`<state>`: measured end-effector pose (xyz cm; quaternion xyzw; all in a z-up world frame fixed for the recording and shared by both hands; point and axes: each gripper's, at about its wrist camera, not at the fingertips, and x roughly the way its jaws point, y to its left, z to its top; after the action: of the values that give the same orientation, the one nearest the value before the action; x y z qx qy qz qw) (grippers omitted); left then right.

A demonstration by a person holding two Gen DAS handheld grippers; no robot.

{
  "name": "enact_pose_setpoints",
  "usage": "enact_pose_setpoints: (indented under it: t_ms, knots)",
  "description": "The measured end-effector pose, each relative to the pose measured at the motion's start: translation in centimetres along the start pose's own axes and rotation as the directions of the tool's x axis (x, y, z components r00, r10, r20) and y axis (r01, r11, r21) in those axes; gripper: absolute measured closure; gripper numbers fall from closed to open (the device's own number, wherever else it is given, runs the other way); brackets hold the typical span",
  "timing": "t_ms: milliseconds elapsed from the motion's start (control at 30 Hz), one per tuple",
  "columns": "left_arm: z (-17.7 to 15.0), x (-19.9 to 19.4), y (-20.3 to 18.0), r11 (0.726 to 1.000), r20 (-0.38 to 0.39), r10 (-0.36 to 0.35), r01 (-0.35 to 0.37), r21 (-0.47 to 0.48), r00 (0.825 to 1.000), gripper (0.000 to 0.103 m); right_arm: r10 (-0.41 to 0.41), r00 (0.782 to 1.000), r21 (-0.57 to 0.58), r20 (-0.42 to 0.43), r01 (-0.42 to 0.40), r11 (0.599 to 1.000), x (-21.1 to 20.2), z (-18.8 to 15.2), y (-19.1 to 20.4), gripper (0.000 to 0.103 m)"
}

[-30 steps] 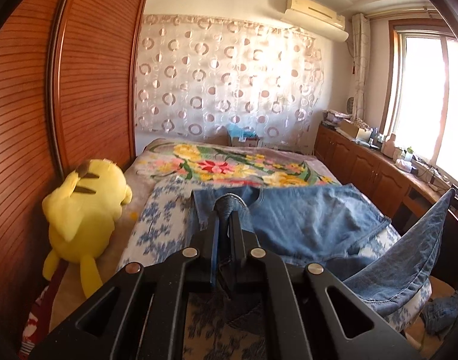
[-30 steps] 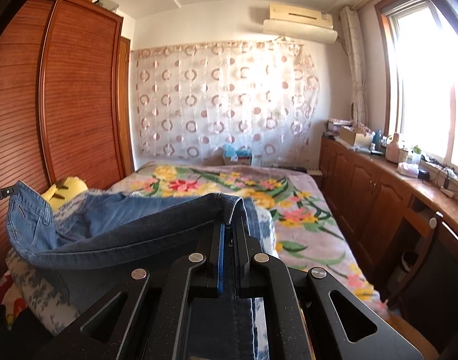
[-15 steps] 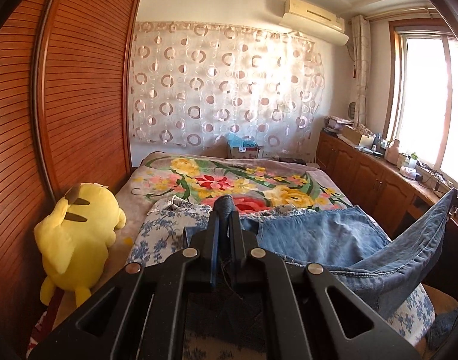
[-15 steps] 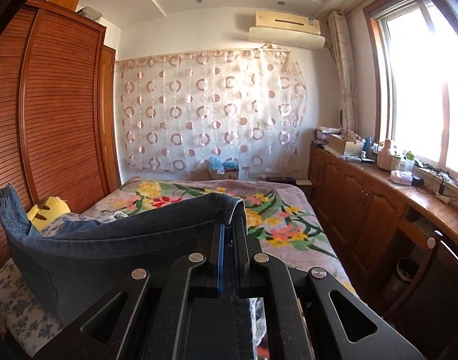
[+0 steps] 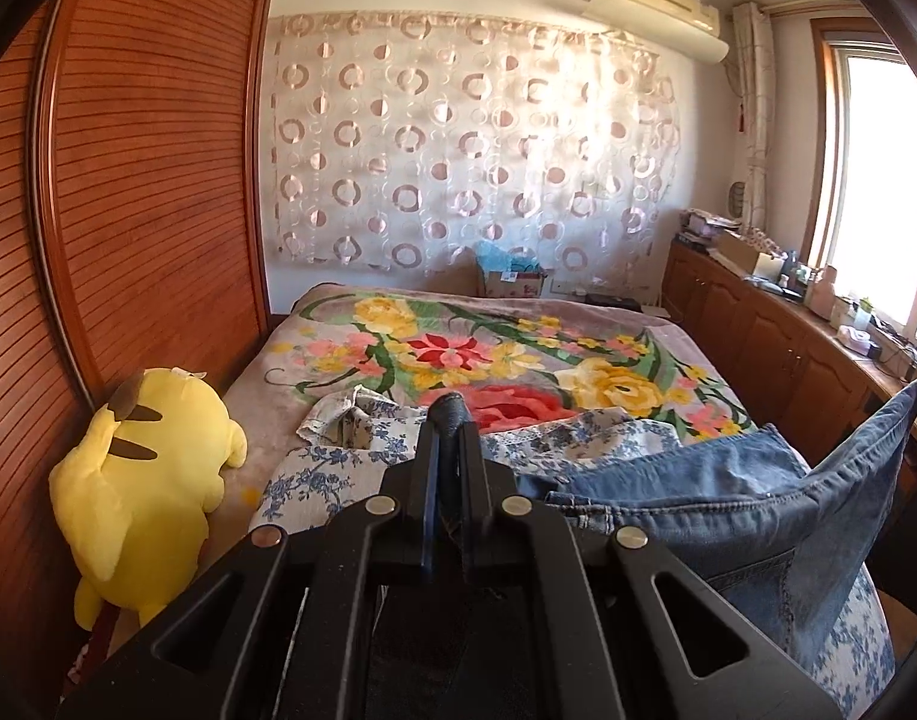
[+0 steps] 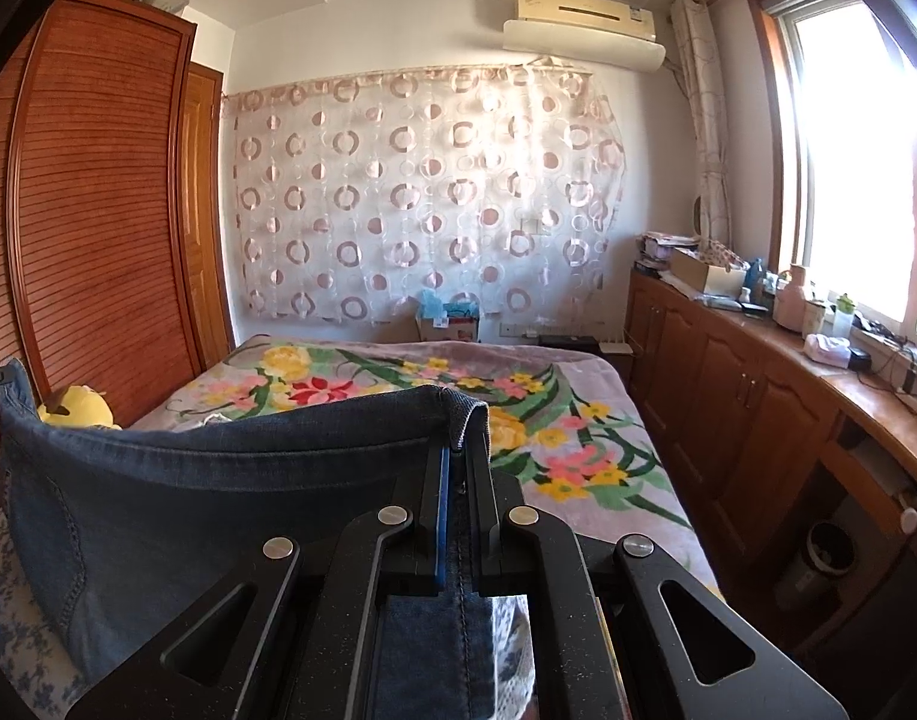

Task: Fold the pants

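Left gripper (image 5: 450, 420): jaws clamped on a folded nub of denim at one end of the pants' raised edge.
Right gripper (image 6: 463, 420): jaws clamped on the other end of that edge, a stitched seam running back between them.
Pants (image 5: 728, 498): blue jeans, near end of the bed; the pinched edge spans from one gripper to the other, while the rest slopes down onto the covers.
Handling: denim looks heavy and soft, not slippery; it sags between the two grips and likely drags on the bedding instead of gliding. Not fragile.
Where to hold: the thick hemmed or seamed edge, as now, looks best; doubled cloth gives the jaws something firm, while a single layer would probably slip or bunch.
Next move, as judged: keep the span taut and level so the fold lands straight.
Blue-flowered cloth (image 5: 362, 450): rumpled under and beside the jeans; may catch.
Plush toy (image 5: 140, 480): yellow, at the bed's left side against the wardrobe (image 5: 128, 210), apart from the jeans.
Bed (image 5: 458, 336): floral blanket, bare farther back.
Curtain (image 5: 470, 150): on the far wall.
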<state>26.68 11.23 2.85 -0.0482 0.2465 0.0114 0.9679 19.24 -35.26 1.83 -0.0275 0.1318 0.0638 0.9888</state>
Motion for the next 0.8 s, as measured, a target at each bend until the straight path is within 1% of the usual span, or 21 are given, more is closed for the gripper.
enact_pose_setpoints:
  t_ms: [167, 300, 467, 633, 733, 800]
  knots:
    - [0.1, 2.8, -0.2, 0.999, -0.034, 0.029, -0.029, 0.022, 0.999, 0.096, -0.002, 1.000, -0.035, -0.026, 0.001, 0.999, 2.6, -0.1, -0.1, 0.099]
    - [-0.3, 5.1, -0.1, 0.999, -0.076, 0.042, -0.040, 0.032, 0.996, 0.096, -0.003, 0.997, -0.044, -0.071, 0.000, 0.999, 4.9, -0.2, -0.4, 0.099]
    - [-0.6, 7.1, -0.3, 0.998, -0.110, 0.052, -0.047, 0.044, 0.993, 0.096, -0.010, 0.991, -0.053, -0.134, 0.003, 0.999, 7.3, 0.9, -0.9, 0.099]
    - [-0.8, 7.6, -0.6, 0.998, -0.123, 0.046, -0.040, 0.053, 0.991, 0.095, -0.021, 0.984, -0.073, -0.179, 0.008, 0.997, 8.8, 2.6, -0.9, 0.099]
    - [-0.8, 7.3, -0.5, 0.999, -0.132, 0.029, -0.024, 0.041, 0.991, 0.091, -0.027, 0.981, -0.080, -0.191, 0.012, 0.997, 9.4, 3.7, -0.7, 0.099]
    - [-0.9, 7.0, -0.4, 0.999, -0.132, 0.033, -0.028, 0.042, 0.991, 0.087, -0.025, 0.980, -0.078, -0.195, 0.010, 0.997, 9.6, 3.9, -0.6, 0.099]
